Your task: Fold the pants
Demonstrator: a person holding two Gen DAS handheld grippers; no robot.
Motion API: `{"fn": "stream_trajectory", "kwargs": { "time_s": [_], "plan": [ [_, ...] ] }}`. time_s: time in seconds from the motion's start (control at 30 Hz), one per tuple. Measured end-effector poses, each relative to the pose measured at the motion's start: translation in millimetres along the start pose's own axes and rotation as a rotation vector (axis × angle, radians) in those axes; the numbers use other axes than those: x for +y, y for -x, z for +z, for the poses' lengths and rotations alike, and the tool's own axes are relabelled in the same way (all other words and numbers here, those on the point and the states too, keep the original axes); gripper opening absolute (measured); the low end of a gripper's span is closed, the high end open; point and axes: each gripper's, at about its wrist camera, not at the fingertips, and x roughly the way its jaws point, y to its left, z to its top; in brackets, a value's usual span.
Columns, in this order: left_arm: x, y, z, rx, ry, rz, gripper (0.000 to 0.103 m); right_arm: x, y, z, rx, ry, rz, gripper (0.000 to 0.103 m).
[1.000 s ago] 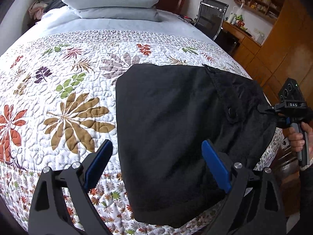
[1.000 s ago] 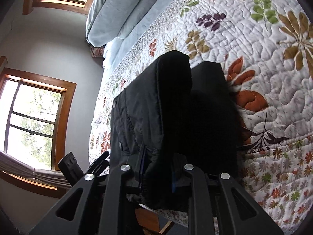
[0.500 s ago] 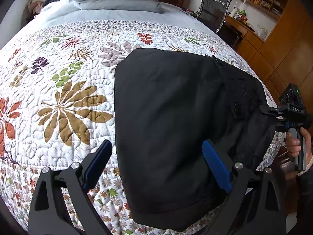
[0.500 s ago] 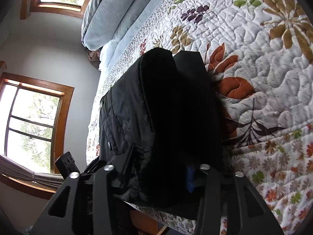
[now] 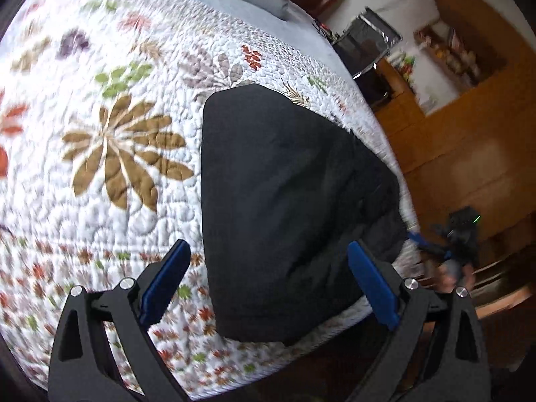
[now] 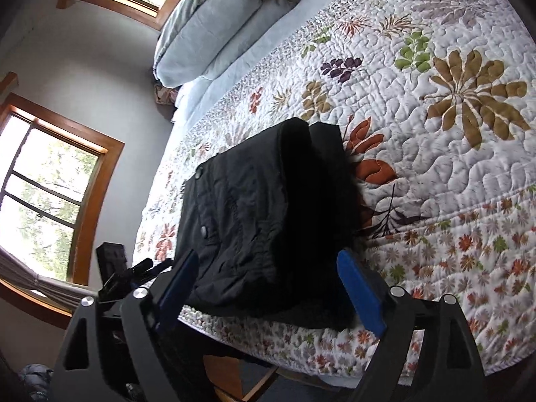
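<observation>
The black pants (image 5: 284,201) lie folded into a thick stack on the floral quilt (image 5: 117,167), close to the bed's near edge. My left gripper (image 5: 268,281) hovers open just in front of them, blue pads (image 5: 165,281) wide apart and touching nothing. In the right wrist view the pants (image 6: 261,221) show a waistband with snaps. My right gripper (image 6: 268,284) is opening; the stack's end sits between its blue pads (image 6: 360,291), which do not press it. The right gripper (image 5: 435,244) also appears blurred past the pants' right end. The left gripper (image 6: 134,271) shows at lower left.
Grey pillows (image 6: 207,33) lie at the head of the bed. Windows (image 6: 43,194) line the wall beyond one side. An office chair (image 5: 368,43) and wooden cabinets (image 5: 469,134) stand on the other side. The quilt drops off at the bed edge (image 6: 335,345) right under both grippers.
The right gripper's jaws have spread and let go of the pants, which now rest on the quilt. It has backed off slightly. The left gripper shifted and rolled, still open.
</observation>
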Motion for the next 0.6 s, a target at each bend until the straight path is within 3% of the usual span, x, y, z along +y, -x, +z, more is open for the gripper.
{"fn": "stream_trajectory", "kwargs": {
  "time_s": [0.1, 0.27, 0.43, 0.6],
  "plan": [
    [23.9, -0.9, 1.8, 0.035, 0.129, -0.083, 0.095, -5.5, -0.6, -2.4, 0.006, -0.020, -0.001, 0.086],
    [43.9, -17.4, -2.2, 0.116, 0.247, -0.245, 0.095, -16.4, -5.4, -3.7, 0.026, -0.073, 0.028, 0.086],
    [52.1, -36.8, -7.8, 0.164, 0.293, -0.251, 0.095, -21.8, -10.0, -1.8, 0.039, -0.088, 0.017, 0.086],
    [48.7, -51.1, -7.6, 0.210, 0.270, -0.229, 0.095, -25.6, -12.4, 0.5, 0.043, -0.096, 0.013, 0.086]
  ]
}}
